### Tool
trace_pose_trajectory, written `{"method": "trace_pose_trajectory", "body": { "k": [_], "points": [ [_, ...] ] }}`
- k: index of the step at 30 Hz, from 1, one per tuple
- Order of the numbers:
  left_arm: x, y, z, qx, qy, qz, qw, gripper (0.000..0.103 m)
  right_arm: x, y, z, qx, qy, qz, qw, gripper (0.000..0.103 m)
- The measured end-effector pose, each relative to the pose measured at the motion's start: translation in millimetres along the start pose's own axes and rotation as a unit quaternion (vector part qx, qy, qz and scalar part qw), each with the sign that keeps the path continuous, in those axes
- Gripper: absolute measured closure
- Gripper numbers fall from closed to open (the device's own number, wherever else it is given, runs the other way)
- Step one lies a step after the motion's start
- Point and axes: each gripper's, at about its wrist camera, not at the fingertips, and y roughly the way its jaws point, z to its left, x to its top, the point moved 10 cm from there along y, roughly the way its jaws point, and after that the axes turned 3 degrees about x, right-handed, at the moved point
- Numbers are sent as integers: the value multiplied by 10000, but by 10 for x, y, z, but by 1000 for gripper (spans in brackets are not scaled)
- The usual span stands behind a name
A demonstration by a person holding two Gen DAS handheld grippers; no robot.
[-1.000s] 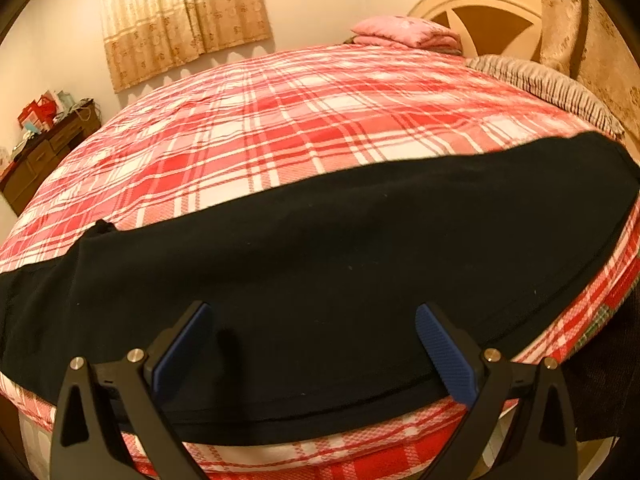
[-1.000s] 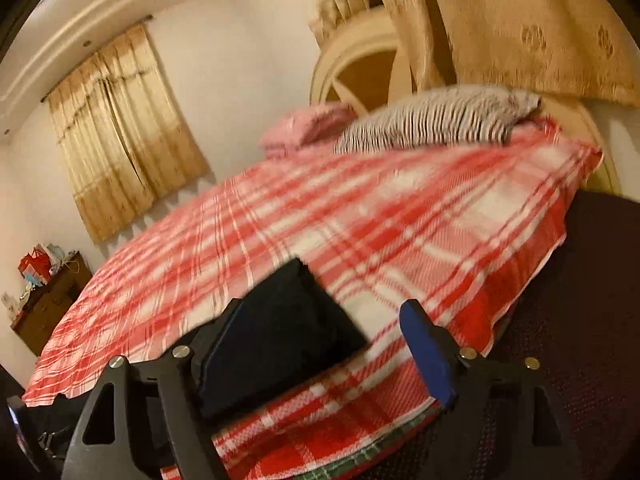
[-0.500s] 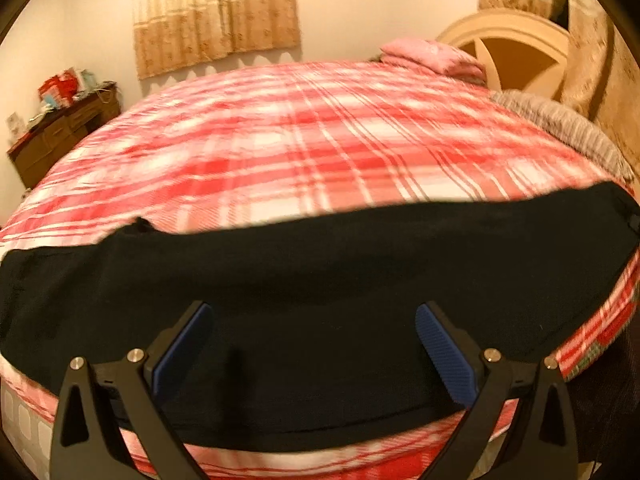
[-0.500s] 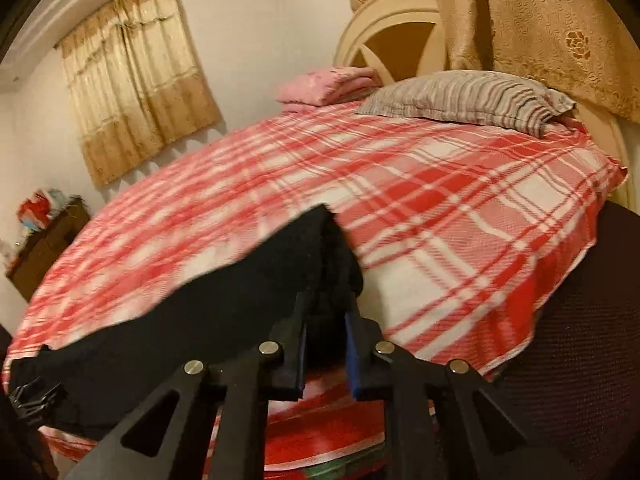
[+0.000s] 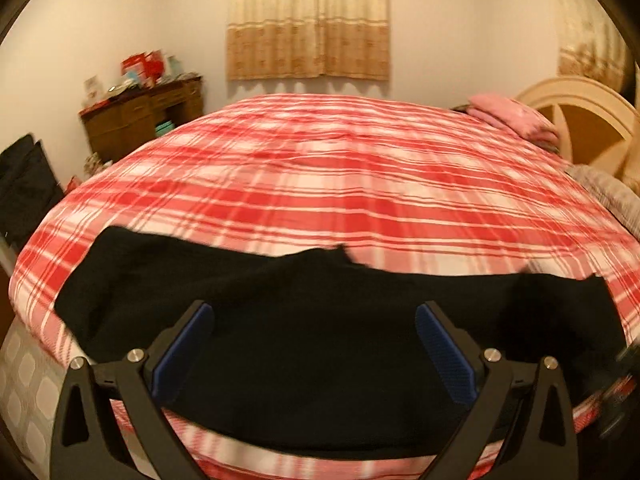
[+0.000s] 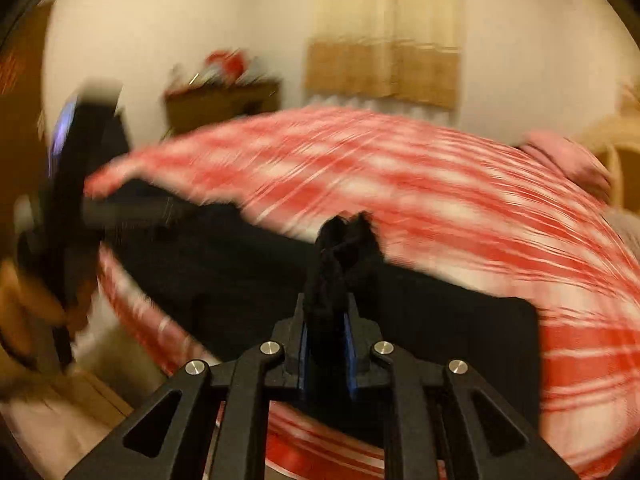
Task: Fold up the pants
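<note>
the left gripper (image 5: 312, 344) points downward with its blue-padded jaws spread wide and nothing pinched between them, while the right gripper (image 6: 326, 332) also tilts down, its jaws nearly closed and clamping a bunched fold of the black pants (image 6: 340, 248).

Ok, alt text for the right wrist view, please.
The right gripper has its jaws shut on a bunched fold of the black pants, above a red plaid bed. The picture is motion-blurred.
</note>
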Motion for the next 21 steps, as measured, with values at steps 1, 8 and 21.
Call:
{"method": "trace_pose_trajectory", "body": {
  "k": [1,8,21],
  "points": [
    [-17,35,76,35,-68,35,10000,0,-65,137,104,-27,-136,79,9999,84],
    [-149,218,478,220,-345,217,9989,0,-177,143,735,670,-991,64,9928,23],
    [-203,227,222,-42,276,90,9996,0,189,213,-579,534,1170,48,9917,74]
  ]
}}
